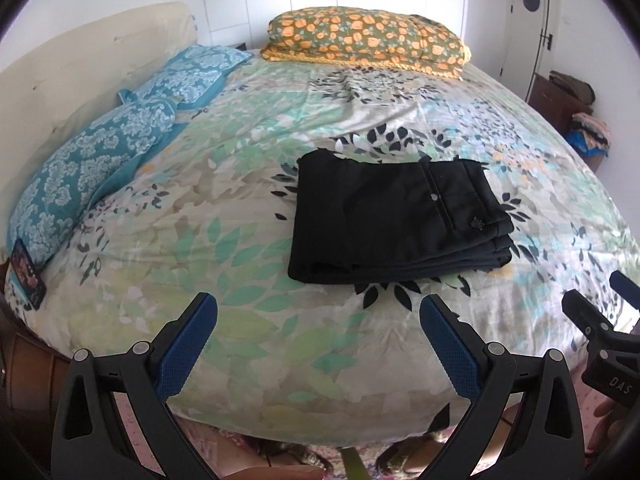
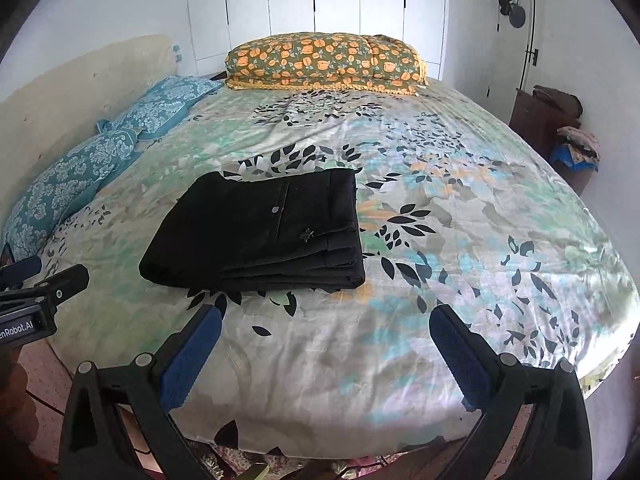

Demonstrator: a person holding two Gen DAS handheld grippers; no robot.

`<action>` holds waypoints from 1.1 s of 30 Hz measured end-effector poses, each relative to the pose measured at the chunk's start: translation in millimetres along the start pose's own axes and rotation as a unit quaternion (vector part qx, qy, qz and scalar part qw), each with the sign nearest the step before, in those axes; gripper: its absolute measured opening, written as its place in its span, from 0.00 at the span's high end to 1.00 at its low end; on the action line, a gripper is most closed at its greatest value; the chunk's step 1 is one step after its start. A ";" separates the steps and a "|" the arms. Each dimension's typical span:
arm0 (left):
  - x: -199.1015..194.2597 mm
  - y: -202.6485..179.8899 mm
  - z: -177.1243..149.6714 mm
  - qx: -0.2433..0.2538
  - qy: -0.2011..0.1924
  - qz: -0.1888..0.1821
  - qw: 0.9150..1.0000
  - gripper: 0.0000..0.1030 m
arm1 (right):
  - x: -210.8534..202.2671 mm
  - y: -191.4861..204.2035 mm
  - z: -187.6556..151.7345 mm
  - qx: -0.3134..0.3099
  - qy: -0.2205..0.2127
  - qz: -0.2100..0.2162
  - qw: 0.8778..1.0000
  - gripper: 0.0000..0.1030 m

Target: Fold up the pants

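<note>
The black pants sit folded into a neat stack of layers on the bedspread, around the middle of the bed and a bit toward its near edge, button and back pocket facing up. Both grippers hang off that near edge, holding nothing: the left gripper has its blue pads spread wide, and so does the right gripper — apart from the pants, not touching them.

Hard to see: the floor under the near edge is mostly blocked by the gripper frames, just bits of patterned stuff. A dark card-like thing at the left edge by the teal pillows is too blurry to read.

Far edge has an orange floral folded quilt. Beige headboard runs along the left side — a pile of clothes sits off the right corner.
</note>
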State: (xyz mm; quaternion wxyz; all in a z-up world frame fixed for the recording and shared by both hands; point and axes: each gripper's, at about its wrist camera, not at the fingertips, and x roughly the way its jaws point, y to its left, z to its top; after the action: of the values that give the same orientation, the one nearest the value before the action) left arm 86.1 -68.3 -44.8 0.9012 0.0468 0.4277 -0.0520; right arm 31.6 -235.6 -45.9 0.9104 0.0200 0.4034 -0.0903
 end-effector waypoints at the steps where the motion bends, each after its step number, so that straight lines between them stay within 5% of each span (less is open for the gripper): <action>1: -0.3 -0.1 -0.2 0.000 0.000 -0.003 1.000 0.01 | 0.6 1.1 -0.6 -0.002 0.001 -0.001 1.000 0.00; 15: 12.5 6.5 -11.3 -0.011 0.026 -0.009 1.000 0.01 | 5.7 10.1 -4.7 -0.021 0.006 -0.011 1.000 0.00; 33: 5.3 13.4 -10.5 -0.020 0.012 -0.019 1.000 0.01 | 1.5 24.4 -2.4 -0.046 0.004 -0.022 0.999 0.00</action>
State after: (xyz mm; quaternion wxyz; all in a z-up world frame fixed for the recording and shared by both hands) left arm 83.3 -53.9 -54.9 0.8957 0.0217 0.4400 -0.0600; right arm 35.1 -211.5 -49.5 0.9064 -0.0304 0.4114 -0.0911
